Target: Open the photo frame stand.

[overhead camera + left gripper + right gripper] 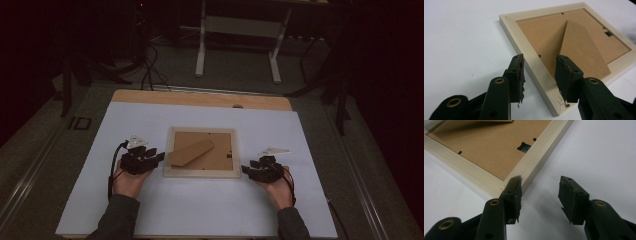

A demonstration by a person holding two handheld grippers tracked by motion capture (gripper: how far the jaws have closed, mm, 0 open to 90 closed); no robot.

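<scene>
A pale wooden picture frame [200,173] lies face down on the white tabletop, its brown backing board [222,150] up and a brown fold-out stand [190,152] angled across it. My left gripper [157,156] is at the frame's left rail. In the left gripper view its jaws [539,57] stand open astride that rail [509,27] near the near corner, the pads apart from the wood. My right gripper [247,171] is at the near right corner. In the right gripper view it [540,178] is open, one fingertip over the corner of the frame [541,152], the other over bare table.
The white table sheet [200,210] extends all around the frame, with a wooden strip [200,98] at the far edge. A small metal hanger clip [524,146] sits in the backing. Beyond the table stand white desk legs [200,50] and dark cables on the floor.
</scene>
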